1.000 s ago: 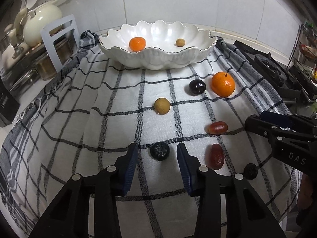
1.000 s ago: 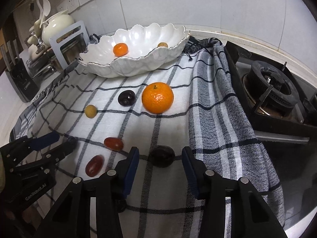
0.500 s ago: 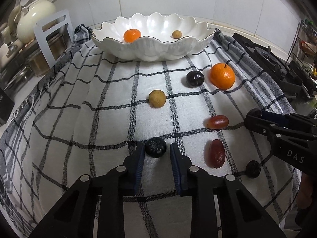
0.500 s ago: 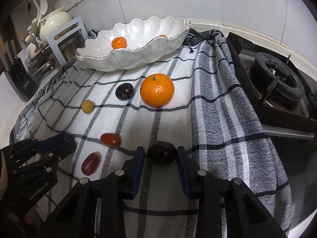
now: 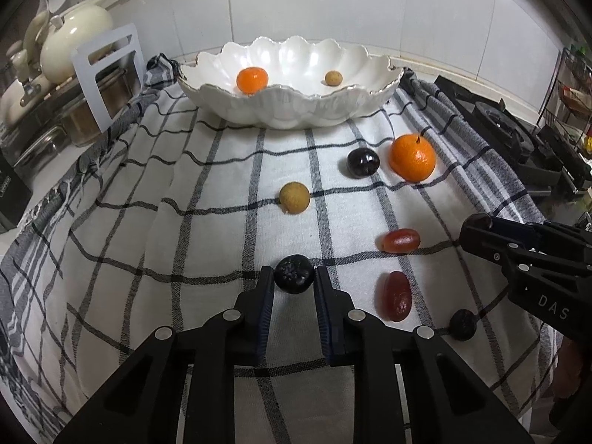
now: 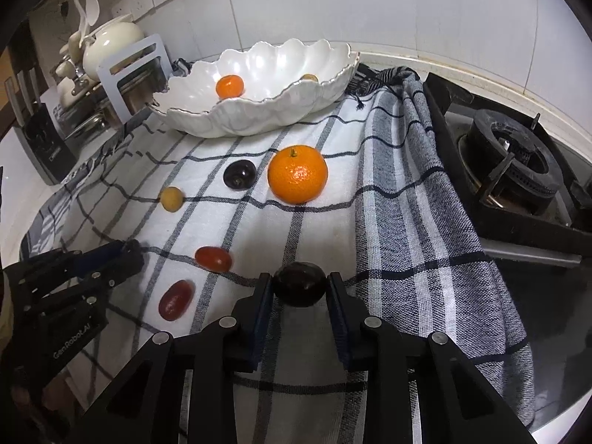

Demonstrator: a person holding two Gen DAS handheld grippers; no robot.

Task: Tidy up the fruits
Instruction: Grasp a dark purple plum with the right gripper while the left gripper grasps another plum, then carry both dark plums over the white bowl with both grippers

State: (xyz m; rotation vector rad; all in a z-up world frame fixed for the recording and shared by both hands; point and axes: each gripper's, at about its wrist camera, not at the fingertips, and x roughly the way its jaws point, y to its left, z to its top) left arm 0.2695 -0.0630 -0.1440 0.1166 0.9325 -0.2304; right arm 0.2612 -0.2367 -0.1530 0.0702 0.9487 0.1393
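Note:
On the checked cloth [image 5: 207,192], my left gripper [image 5: 294,279] is closing, and its pads touch both sides of a small dark wrinkled fruit [image 5: 294,277]. My right gripper [image 6: 299,285] is shut on a larger dark plum [image 6: 299,284] that also rests on the cloth. The white scalloped bowl [image 5: 296,111] at the back holds a small orange [image 5: 252,79] and a tan fruit [image 5: 333,77]. Loose on the cloth lie a big orange [image 6: 298,174], another dark plum [image 6: 239,174], a tan ball [image 6: 171,198] and two red oblong fruits [image 6: 213,259] [image 6: 175,299].
A gas stove [image 6: 514,170] stands to the right, with the cloth's grey border draped against it. A dish rack with a cream teapot [image 5: 74,51] and a grey divider [image 5: 107,74] is at the left. One more small dark fruit [image 5: 462,325] lies by the right gripper.
Both grippers have closed from open jaws onto the dark fruits between their fingers. Neither fruit has left the cloth.

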